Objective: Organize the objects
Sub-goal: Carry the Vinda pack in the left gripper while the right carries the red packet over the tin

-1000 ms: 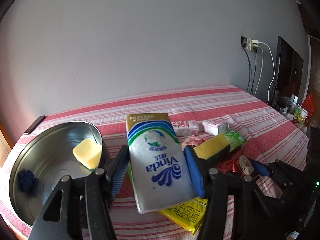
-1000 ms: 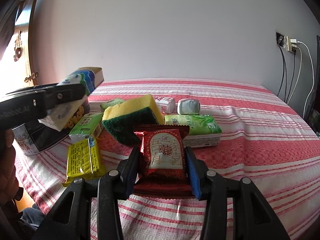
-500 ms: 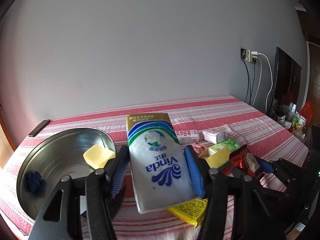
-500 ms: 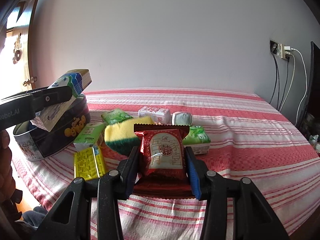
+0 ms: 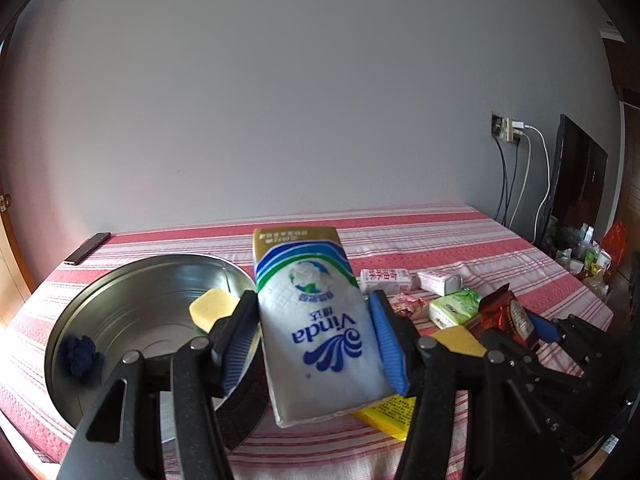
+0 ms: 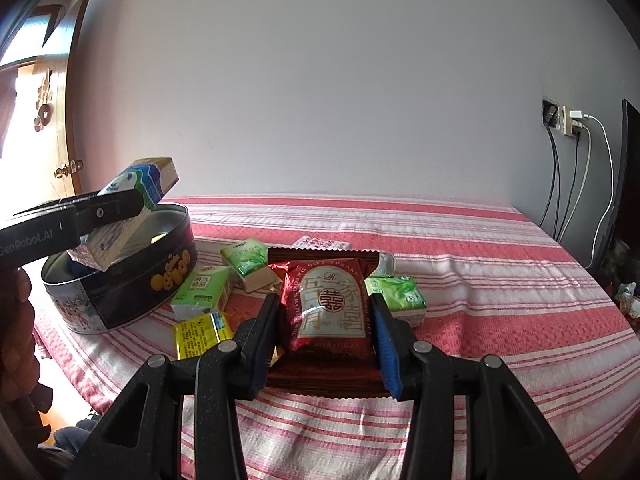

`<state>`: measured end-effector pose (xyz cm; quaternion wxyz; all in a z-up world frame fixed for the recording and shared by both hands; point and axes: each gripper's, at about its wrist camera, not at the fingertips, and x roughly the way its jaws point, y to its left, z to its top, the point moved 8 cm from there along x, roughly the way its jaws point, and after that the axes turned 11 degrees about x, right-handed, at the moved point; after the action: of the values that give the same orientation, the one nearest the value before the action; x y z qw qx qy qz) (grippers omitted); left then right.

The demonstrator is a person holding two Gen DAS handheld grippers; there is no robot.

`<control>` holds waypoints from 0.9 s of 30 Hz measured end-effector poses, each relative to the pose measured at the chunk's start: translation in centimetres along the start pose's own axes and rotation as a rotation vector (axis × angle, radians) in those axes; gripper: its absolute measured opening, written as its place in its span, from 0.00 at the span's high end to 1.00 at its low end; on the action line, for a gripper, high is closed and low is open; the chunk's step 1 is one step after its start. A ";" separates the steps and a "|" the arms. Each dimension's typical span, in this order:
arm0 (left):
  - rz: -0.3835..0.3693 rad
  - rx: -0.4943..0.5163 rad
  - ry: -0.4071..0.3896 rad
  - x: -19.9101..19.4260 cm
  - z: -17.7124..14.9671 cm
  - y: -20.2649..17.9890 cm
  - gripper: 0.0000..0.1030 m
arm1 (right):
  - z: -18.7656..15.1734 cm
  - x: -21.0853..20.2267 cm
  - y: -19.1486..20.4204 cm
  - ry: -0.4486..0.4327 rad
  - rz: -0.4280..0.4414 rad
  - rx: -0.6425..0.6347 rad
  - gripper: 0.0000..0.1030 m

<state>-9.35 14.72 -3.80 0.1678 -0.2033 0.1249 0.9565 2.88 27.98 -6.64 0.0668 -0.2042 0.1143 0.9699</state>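
Between left gripper [image 5: 314, 338] pads, clamped: Vinda tissue pack [image 5: 320, 320], held above round tin [image 5: 132, 320]; right gripper [image 6: 326, 326] clamped on red snack packet [image 6: 330, 306]; tin already holding yellow sponge [image 5: 214, 307], blue cloth ball [image 5: 81, 355]; green tissue packs [image 6: 396, 298], yellow packet [image 6: 200, 334] left on striped cloth [image 6: 500, 300].

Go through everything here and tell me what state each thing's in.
Left gripper: shut on white Vinda tissue pack, lifted.
Right gripper: shut on red foil snack packet, lifted.
Round metal tin: open, holding yellow sponge and dark blue ball.
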 end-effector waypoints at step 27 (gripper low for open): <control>0.067 -0.099 0.001 -1.8 -1.7 7.2 0.45 | 2.8 1.8 7.8 -0.013 0.164 -0.074 0.54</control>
<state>-9.89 7.10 -3.33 0.1252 -0.2078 0.0842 0.9665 -1.23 21.26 -3.38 -0.0198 -0.1900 0.0944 0.9770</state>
